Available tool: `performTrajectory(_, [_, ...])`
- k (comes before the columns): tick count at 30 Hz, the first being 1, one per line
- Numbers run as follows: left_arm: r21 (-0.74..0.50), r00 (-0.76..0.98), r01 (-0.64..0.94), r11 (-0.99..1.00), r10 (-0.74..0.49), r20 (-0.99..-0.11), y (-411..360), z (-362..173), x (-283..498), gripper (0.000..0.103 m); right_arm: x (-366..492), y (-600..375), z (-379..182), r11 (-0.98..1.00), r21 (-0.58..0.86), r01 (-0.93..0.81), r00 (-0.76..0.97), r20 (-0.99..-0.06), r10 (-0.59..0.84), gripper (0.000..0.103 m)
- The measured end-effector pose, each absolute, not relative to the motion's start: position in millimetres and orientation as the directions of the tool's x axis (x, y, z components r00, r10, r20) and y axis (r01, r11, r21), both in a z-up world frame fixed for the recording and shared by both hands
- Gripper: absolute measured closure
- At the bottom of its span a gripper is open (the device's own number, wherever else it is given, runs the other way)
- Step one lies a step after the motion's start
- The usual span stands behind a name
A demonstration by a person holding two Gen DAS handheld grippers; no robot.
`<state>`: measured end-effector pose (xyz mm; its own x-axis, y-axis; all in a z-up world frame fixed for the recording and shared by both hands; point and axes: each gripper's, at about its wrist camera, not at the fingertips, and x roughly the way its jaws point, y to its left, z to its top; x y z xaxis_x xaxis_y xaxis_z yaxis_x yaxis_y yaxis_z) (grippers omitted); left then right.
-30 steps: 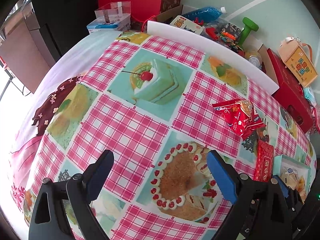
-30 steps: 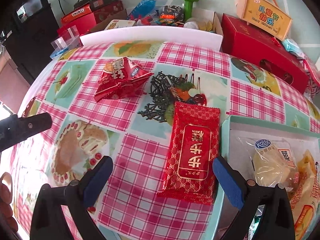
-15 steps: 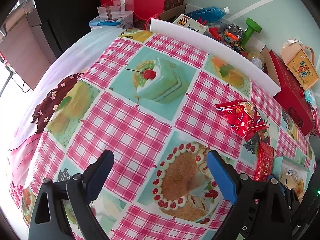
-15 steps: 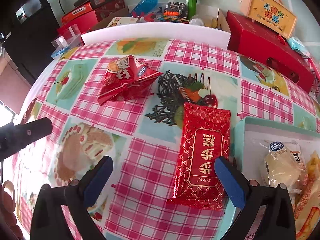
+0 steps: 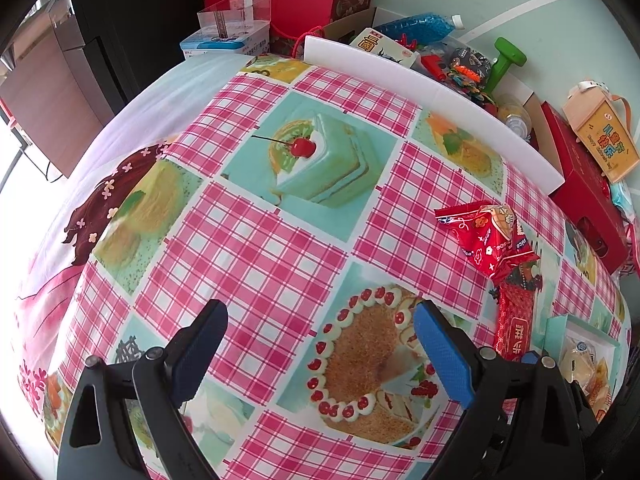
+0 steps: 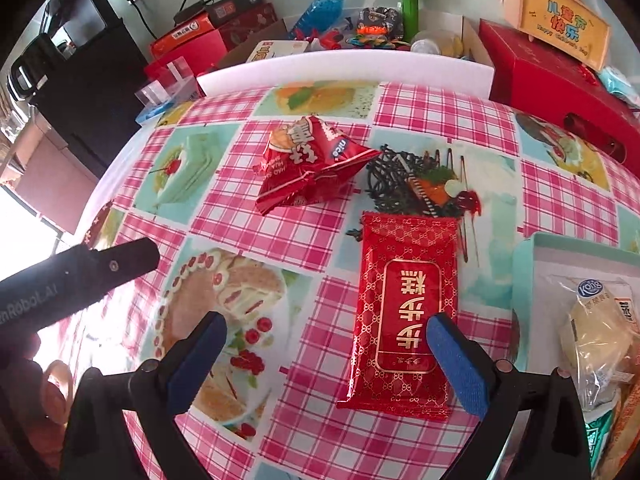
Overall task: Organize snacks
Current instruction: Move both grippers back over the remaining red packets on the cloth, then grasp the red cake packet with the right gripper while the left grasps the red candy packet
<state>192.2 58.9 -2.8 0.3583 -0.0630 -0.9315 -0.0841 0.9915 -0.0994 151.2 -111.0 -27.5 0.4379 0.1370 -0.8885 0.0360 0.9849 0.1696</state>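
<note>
Right hand-held gripper [image 6: 322, 354], lower centre of its view: jaws spread wide and empty, poised low over the bench [image 6: 440, 108], with my right blue pad [image 6: 456, 364] overlapping the lower right edge of the flat red pack [image 6: 404, 312]; I cannot tell whether it touches. Left hand-held gripper [image 5: 320, 344], lower centre of its own view: likewise spread and empty, above the printed cake pattern, well apart from any snack.

Progress, as I judge it: partly done. At the right edge of the right view, a pale tray [image 6: 524, 264] already holds a bun packet [image 6: 600, 332] and other wrapped items. Two snacks remain loose on the bench: the flat red pack, just left of the tray, and a crumpled red bag [image 6: 312, 164] at upper centre, beyond it. Both presumably belong in the tray. With the pack so near my right jaws, I take it as the next item.
</note>
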Motion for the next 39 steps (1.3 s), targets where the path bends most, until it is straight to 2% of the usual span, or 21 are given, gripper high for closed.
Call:
performTrajectory(4, [-0.112, 0.360, -0.073, 0.991, -0.078, -0.930, 58, -3, 193, 0.009, 156, -121, -32, 0.992, 0.085, 0.091, 0.423, -0.905, 0.039, 0.015])
performTrajectory(9, [-0.114, 0.358, -0.058, 0.992, -0.086, -0.930, 53, -4, 194, 0.009, 160, -127, -41, 0.994, 0.032, 0.107, 0.400, -0.916, -0.014, 0.022])
performTrajectory(10, [-0.117, 0.357, -0.056, 0.992, -0.090, -0.930, 53, -4, 194, 0.009, 162, -127, -41, 0.994, 0.023, 0.107, 0.403, -0.915, -0.022, 0.026])
performTrajectory(13, [-0.158, 0.336, -0.059, 0.986, -0.129, -0.933, 54, -7, 197, 0.009, 168, -131, -39, 0.992, 0.024, 0.121, 0.409, -0.912, -0.028, 0.038])
performTrajectory(18, [-0.184, 0.356, -0.002, 0.983, -0.171, -0.919, 44, 5, 203, 0.009, 180, -150, -37, 0.984, 0.035, 0.175, 0.409, -0.912, -0.040, 0.048])
performTrajectory(21, [-0.218, 0.351, 0.022, 0.976, -0.212, -0.912, 36, 9, 212, 0.009, 191, -154, -38, 0.983, 0.035, 0.178, 0.411, -0.911, -0.042, 0.049])
performTrajectory(24, [-0.353, 0.300, 0.011, 0.936, -0.340, -0.891, 28, 6, 229, 0.009, 202, -155, -39, 0.984, 0.023, 0.176, 0.420, -0.906, -0.054, 0.049])
performTrajectory(26, [-0.394, 0.269, 0.012, 0.919, -0.382, -0.884, 20, 3, 240, 0.009, 208, -158, -39, 0.984, 0.028, 0.178, 0.421, -0.906, -0.051, 0.049])
performTrajectory(32, [-0.287, 0.257, 0.025, 0.958, -0.283, -0.924, -8, -3, 271, 0.009, 217, -163, -39, 0.986, 0.024, 0.167, 0.423, -0.905, -0.050, 0.049])
performTrajectory(39, [-0.279, 0.199, 0.008, 0.960, -0.275, -0.941, -28, -27, 292, 0.009, 215, -159, -38, 0.987, 0.019, 0.161, 0.423, -0.905, -0.051, 0.049])
